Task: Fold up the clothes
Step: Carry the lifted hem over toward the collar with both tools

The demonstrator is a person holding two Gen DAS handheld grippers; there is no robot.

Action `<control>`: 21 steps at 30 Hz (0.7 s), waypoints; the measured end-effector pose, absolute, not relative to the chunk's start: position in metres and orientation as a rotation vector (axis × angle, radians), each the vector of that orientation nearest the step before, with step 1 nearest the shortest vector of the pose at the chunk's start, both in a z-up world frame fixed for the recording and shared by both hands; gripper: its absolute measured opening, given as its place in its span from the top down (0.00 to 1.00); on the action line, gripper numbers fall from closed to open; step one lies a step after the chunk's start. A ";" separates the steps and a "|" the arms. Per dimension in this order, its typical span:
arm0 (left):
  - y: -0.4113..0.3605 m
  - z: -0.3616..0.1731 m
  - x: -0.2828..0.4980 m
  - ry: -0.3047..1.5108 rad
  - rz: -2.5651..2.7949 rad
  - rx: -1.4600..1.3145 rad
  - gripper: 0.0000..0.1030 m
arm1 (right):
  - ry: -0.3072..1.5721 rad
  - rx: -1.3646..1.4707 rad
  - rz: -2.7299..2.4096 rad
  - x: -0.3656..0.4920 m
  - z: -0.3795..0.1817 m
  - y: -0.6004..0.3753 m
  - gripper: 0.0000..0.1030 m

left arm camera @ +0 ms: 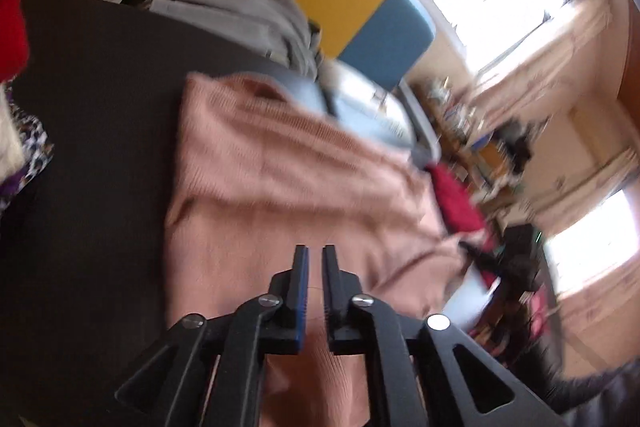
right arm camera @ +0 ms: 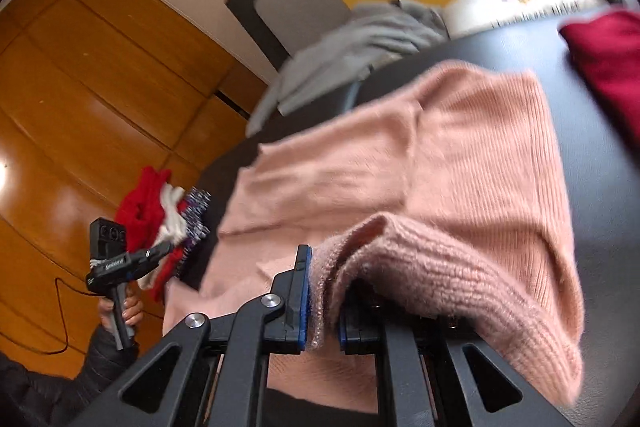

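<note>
Pink knit sweater (right arm camera: 460, 163) lies spread on the dark tabletop (left arm camera: 100, 107), filling the centre of both wrist views.

Right gripper (right arm camera: 322, 291): fingers clamped on a ribbed cuff or hem edge of the sweater; fabric bunches between the pads and drapes over the right finger. Which edge it is cannot be told for certain.

Left gripper (left arm camera: 315, 259): fingers nearly together with a narrow gap, nothing between them, poised low over the sweater at bottom centre of its frame. In the right wrist view it appears at lower left, held in a hand (right arm camera: 124, 311) off the tabletop edge.

Judgement: a fold of the gripped edge across the sweater body looks to be in hand. To do it well, keep the clamp firm, carry the edge level so the knit does not stretch, and lay it square to the far edge. The free fingers could pin the crease.

Pose: both views tilted and blurred. Other garments: grey pile (left arm camera: 224, 7) upper centre, red cloth (right arm camera: 608, 67) right.
</note>
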State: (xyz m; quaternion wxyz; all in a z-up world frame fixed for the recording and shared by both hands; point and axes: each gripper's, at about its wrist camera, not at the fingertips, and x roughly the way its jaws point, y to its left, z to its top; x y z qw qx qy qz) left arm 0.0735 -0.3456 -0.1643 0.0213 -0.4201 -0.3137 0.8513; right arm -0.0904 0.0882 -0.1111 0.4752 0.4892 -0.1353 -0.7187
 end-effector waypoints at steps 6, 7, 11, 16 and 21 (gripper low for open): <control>-0.341 -0.196 0.121 -0.914 2.451 -1.538 0.69 | -0.354 1.268 -1.758 -0.074 -0.137 0.098 0.90; -0.343 -0.198 0.127 -0.943 2.423 -1.553 0.68 | -0.356 1.275 -1.760 -0.071 -0.140 0.100 0.90; -0.347 -0.209 0.136 -1.026 2.377 -1.532 0.62 | -0.341 1.299 -1.774 -0.064 -0.146 0.102 0.90; -0.318 -0.216 0.127 -0.788 2.355 -1.625 0.61 | -0.329 1.311 -1.799 -0.065 -0.148 0.099 0.89; -0.292 -0.209 0.124 -0.572 2.409 -1.664 0.58 | -0.304 1.302 -1.827 -0.062 -0.143 0.096 0.89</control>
